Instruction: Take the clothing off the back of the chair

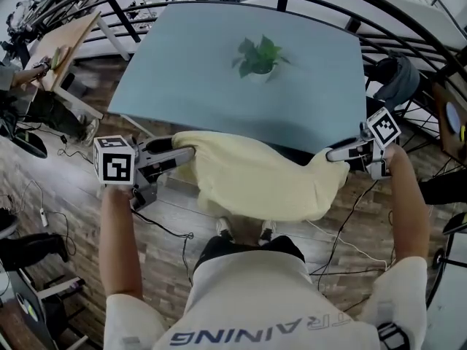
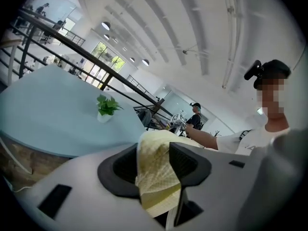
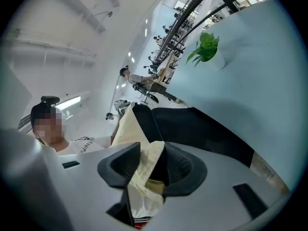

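Observation:
A pale yellow garment lies draped over the back of a black chair, which it mostly hides in the head view. My left gripper is shut on the garment's left end, and the cloth is bunched between its dark pads. The right gripper is shut on the right end. In the right gripper view a fold of the garment is pinched between the jaws, with the chair back just beyond. Both grippers point inward toward each other, roughly level.
A light blue table stands just beyond the chair with a small potted plant on it. A dark bag sits at the right, cables trail over the wood floor, and black railings arch overhead. Another person stands far off.

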### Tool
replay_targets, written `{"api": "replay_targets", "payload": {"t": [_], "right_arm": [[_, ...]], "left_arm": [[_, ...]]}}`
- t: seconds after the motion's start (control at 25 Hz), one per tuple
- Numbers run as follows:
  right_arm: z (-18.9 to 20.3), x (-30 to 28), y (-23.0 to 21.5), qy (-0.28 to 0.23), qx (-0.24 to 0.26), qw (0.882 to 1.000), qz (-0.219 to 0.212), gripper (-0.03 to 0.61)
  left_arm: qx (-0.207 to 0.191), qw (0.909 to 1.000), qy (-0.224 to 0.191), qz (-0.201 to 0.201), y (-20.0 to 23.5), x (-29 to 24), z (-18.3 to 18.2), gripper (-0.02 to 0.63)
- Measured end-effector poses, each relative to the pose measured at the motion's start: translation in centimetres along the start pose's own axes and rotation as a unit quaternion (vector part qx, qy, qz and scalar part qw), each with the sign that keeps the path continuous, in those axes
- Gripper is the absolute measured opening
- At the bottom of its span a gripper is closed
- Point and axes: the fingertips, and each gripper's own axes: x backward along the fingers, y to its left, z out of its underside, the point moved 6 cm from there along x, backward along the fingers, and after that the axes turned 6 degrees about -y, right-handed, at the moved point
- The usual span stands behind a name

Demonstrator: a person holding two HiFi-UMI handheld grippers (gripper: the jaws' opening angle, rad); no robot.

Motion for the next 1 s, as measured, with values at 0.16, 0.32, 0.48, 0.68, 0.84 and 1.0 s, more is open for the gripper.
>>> {"api": "replay_targets", "payload": {"t": [0.16,0.32,0.48,0.68,0.84,1.0], "right_arm": [[0.1,0.8,0.3,-0.022,0.029,0.999,0.029,0.035],[0.2,1.4,1.5,-0.053,0.074,0.994,0.068,0.032],[-0.1,1.6,3.5,-0.104,0.166,0.965,0.174,0.032],[-0.1,1.3,6.3,-0.154,0.247,0.903,0.315,0.032],[0.2,1.8,8.2,-0.21,0.28,0.854,0.385,0.032],[0.6,1.9,10.3,-0.268,0.317,0.797,0.439,0.032]], "left_arm": [[-0.065,0.9958,0.003,-0.064,-0.7,-0.2,-0.4,0.063],[-0.1,0.9901,0.001,-0.099,-1.7,0.0,-0.3,0.055],[-0.141,0.978,-0.014,-0.153,-2.6,0.5,-0.4,0.054],[-0.176,0.9599,-0.047,-0.213,-3.8,0.9,-0.9,0.052],[-0.21,0.9389,-0.079,-0.261,-5.4,1.3,-0.9,0.051],[-0.225,0.9199,-0.132,-0.293,-7.2,2.1,-0.8,0.049]]}}
